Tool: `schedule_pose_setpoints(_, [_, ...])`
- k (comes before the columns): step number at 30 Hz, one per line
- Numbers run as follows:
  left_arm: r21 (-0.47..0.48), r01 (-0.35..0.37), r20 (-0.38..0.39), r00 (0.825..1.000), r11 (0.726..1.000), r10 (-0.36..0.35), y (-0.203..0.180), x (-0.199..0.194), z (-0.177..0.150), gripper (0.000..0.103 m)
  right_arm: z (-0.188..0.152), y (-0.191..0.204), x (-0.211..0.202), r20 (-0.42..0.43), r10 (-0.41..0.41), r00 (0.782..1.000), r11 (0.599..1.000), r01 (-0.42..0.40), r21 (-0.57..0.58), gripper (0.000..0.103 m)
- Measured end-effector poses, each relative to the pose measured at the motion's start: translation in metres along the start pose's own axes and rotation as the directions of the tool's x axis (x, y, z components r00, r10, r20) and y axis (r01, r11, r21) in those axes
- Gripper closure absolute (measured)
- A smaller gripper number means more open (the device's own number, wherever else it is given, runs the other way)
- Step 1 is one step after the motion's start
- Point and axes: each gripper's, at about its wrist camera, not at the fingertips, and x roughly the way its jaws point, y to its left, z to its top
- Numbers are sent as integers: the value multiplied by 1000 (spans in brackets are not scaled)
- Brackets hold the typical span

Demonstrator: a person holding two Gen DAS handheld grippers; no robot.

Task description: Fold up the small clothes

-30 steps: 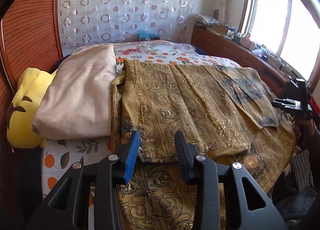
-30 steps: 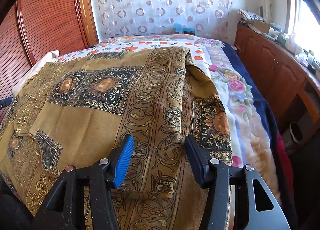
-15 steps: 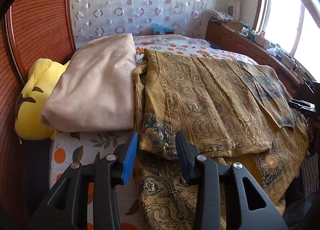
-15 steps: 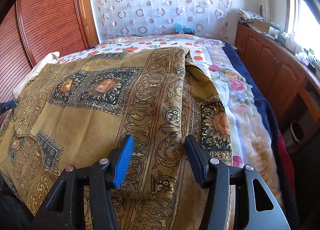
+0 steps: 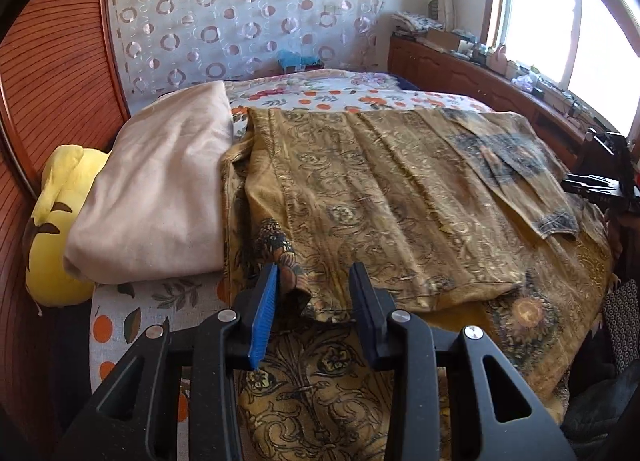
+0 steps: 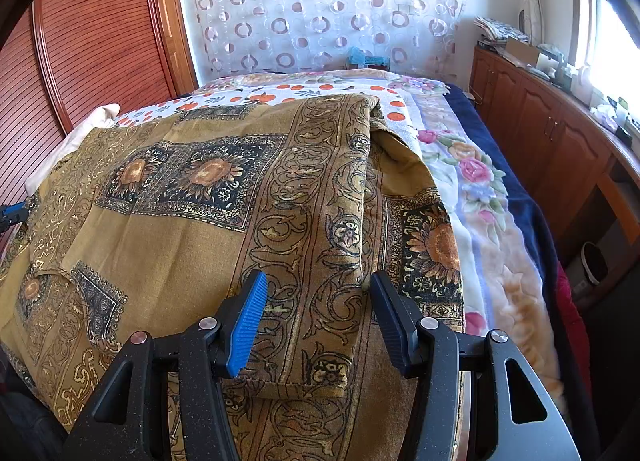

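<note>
Shirt [image 5: 380,197] lies flat on bed [image 5: 160,297], sleeves folded in. Left gripper [image 5: 312,297] released, straddling the bunched hem corner; right gripper [image 6: 316,317] released over the folded sleeve. Suggest pinching both corners at matching spots, then lifting evenly.

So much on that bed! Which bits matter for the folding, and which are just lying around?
For the job:
- gold patterned garment
- left gripper, jaws open
- right gripper, jaws open

Just lying about:
- beige pillow
- yellow plush toy
- floral blanket
</note>
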Motion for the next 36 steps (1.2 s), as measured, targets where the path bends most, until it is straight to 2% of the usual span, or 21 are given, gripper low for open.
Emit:
schedule_pose_setpoints(6, [-61,-10,-46,999,998,7,19,18,0,66,0,0,0,0,2,1000,1000,-2,2,47])
schedule_pose_setpoints(7, [-70,-5,-45,999,998,1,21,18,0,71,0,0,1,0,3,1000,1000,-3,4,48])
schedule_pose_setpoints(8, [-73,-6,-46,999,997,2,21,17,1,83,0,0,1,-1,6,1000,1000,-6,7,47])
schedule_pose_setpoints(9, [-77,-3,-46,999,997,-1,22,17,2,90,1,0,2,-3,8,1000,1000,-8,6,47])
schedule_pose_setpoints(10, [-82,6,-41,999,997,-10,22,15,3,93,2,1,2,-12,13,1000,1000,-13,-3,48])
schedule_pose_setpoints(12, [-74,-6,-31,1000,997,4,21,11,5,98,3,3,1,-32,21,999,1000,-22,-22,61])
schedule_pose_setpoints(14, [-75,16,-14,1000,997,-17,20,7,6,99,4,6,-1,-45,18,999,999,-20,-43,82])
schedule_pose_setpoints(15, [-74,23,-4,1000,997,-23,19,4,7,99,5,6,-2,-47,21,999,999,-23,-46,90])
schedule_pose_setpoints(16, [-70,25,11,1000,997,-25,18,-2,7,99,5,6,-4,-48,34,998,998,-36,-45,96])
schedule_pose_setpoints(17, [-66,29,21,999,997,-27,16,-6,8,100,6,6,-6,-48,46,998,998,-48,-46,98])
schedule_pose_setpoints(24, [-43,83,141,987,996,-76,-1,-58,17,100,16,13,-43,49,69,996,996,-65,-64,100])
schedule_pose_setpoints(29, [-17,116,195,975,993,-111,-7,-92,17,100,15,23,-81,111,87,990,994,-79,-77,100])
schedule_pose_setpoints(32, [-13,128,221,968,992,-122,-6,-116,9,100,7,30,-104,119,93,989,992,-81,-96,100])
schedule_pose_setpoints(36, [-32,142,210,969,989,-132,0,-135,-14,100,-10,29,-133,103,87,991,991,-75,-114,100])
